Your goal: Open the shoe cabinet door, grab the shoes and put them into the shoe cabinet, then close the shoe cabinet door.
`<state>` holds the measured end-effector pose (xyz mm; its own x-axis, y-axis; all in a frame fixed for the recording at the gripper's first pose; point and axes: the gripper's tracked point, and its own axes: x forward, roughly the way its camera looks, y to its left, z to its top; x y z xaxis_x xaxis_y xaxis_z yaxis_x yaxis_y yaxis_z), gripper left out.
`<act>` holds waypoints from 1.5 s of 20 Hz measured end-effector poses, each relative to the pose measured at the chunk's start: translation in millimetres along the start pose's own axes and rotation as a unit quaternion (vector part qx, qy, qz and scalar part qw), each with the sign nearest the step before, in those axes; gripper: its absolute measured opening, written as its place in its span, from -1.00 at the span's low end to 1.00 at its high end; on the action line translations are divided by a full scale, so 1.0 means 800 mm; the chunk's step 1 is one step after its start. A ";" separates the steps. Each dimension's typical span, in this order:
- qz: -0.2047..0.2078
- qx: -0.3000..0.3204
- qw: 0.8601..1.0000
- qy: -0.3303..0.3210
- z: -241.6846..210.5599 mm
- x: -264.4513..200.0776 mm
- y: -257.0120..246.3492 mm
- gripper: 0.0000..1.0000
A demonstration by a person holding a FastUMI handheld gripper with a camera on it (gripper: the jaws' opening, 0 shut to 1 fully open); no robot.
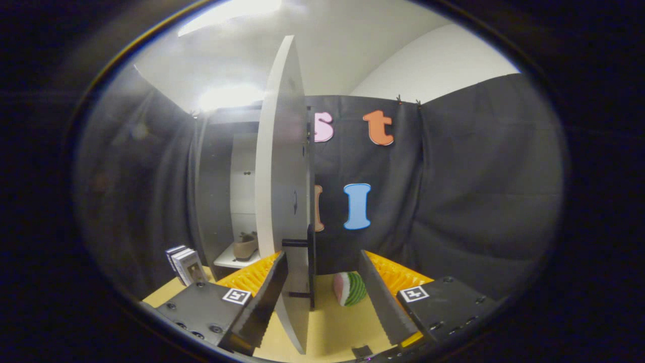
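The shoe cabinet (216,171) stands beyond my left finger with its white door (282,166) swung wide, so I see the door nearly edge-on. A dark handle bar (296,243) sticks out from the door low down. Inside, a tan shoe (245,245) rests on a white shelf (226,261). My gripper (322,302) is open, fingers spread wide. The door's lower edge reaches down between them, close to the left finger (264,302) and well apart from the right finger (384,302). Whether the left finger touches the door I cannot tell.
A watermelon-slice toy (350,288) lies on the wooden tabletop (332,327) just ahead of the fingers, right of the door. Small upright boxes (184,264) stand left of the cabinet. Black cloth walls close in behind and on both sides.
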<state>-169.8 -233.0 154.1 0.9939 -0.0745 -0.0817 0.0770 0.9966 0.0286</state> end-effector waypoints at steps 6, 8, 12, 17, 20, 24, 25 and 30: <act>0.054 0.024 0.998 0.007 -0.004 0.004 0.022 0.83; 0.075 0.031 0.997 0.009 -0.006 0.009 0.029 0.83; 0.122 0.062 0.990 0.016 -0.008 0.021 0.059 0.83; 0.143 0.070 0.987 0.036 -0.031 0.046 0.088 0.83; 0.163 0.066 0.984 0.039 -0.035 0.059 0.115 0.83; 0.202 0.075 0.975 0.046 -0.042 0.073 0.157 0.83; 0.211 0.077 0.973 0.047 -0.044 0.079 0.169 0.83; 0.230 0.088 0.967 0.067 -0.067 0.110 0.221 0.87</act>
<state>-73.1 -61.4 98.5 0.9075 0.3931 -0.1480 -0.3474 0.9005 0.2615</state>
